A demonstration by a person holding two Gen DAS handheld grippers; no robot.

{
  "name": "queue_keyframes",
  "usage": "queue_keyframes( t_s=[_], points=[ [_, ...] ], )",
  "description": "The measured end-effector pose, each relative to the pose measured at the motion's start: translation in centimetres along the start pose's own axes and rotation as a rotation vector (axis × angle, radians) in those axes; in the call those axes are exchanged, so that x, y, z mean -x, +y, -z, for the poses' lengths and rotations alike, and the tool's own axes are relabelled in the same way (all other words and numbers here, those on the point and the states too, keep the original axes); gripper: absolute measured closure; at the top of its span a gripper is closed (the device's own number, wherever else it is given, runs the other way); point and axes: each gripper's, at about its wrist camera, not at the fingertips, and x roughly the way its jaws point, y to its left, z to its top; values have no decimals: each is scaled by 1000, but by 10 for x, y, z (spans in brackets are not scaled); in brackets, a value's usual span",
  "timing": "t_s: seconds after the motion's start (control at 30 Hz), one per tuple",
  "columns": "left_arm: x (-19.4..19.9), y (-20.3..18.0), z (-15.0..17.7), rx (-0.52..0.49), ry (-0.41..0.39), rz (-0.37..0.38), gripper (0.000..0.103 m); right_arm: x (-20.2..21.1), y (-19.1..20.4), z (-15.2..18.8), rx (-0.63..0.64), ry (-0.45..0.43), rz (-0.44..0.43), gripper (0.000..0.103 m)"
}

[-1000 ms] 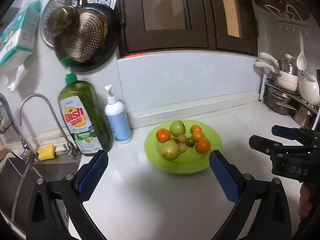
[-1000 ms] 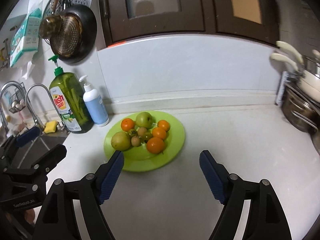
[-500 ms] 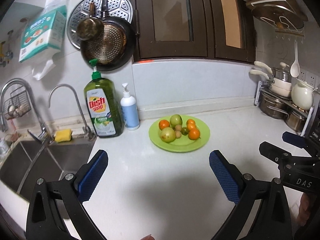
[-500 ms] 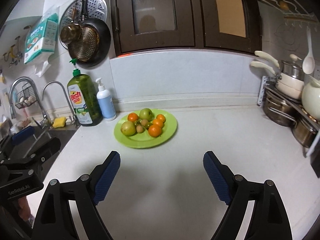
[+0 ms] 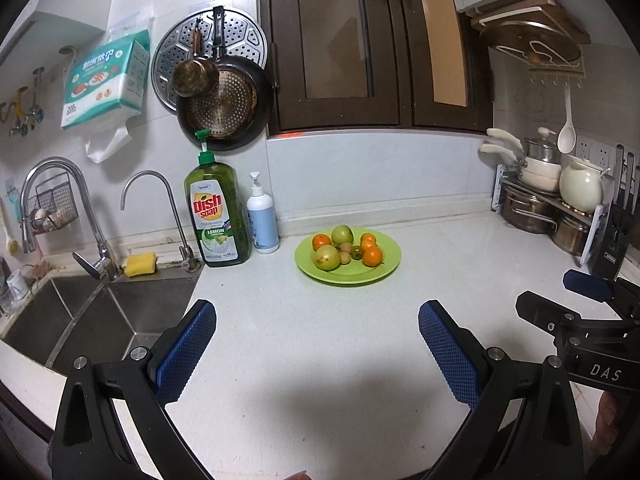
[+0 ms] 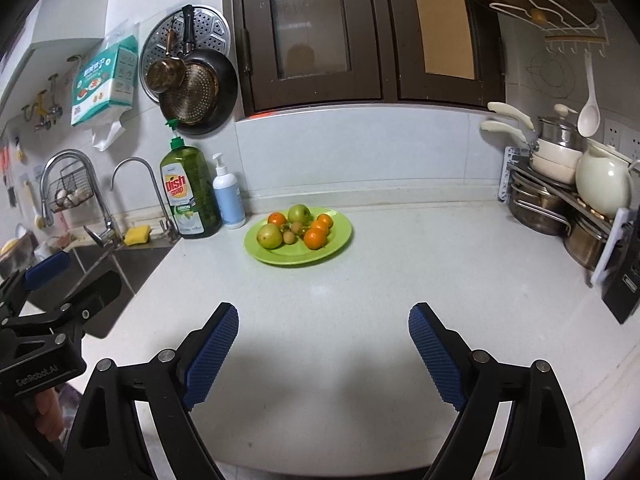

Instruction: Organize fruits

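Observation:
A lime-green plate stands on the white counter near the back wall. It carries two green apples, three oranges and a few small brownish fruits in one cluster. My left gripper is open and empty, hovering over the counter's front part, well short of the plate. My right gripper is likewise open with nothing between its blue pads. Each gripper shows at the edge of the other's view: the right one, the left one.
A green dish soap bottle and a white pump bottle stand left of the plate. A steel sink with taps lies further left. A rack of pots and a knife block fill the right corner.
Both grippers have drawn back from the plate, which now looks smaller and farther away. The right jaws have spread a little wider. The fruits have not moved.

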Motion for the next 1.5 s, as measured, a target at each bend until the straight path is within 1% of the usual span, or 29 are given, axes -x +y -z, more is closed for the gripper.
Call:
queue_keyframes(
  t_s=[0.2,0.47,1.5],
  points=[
    [14,-2,5,0,-8,-3,0,13,0,5,10,-10,-1,15],
    [23,-6,7,-1,-14,-2,0,23,-2,10,5,-19,-5,15],
    [29,-10,6,-8,-19,4,0,29,-10,13,-6,-22,-11,15]
  ],
)
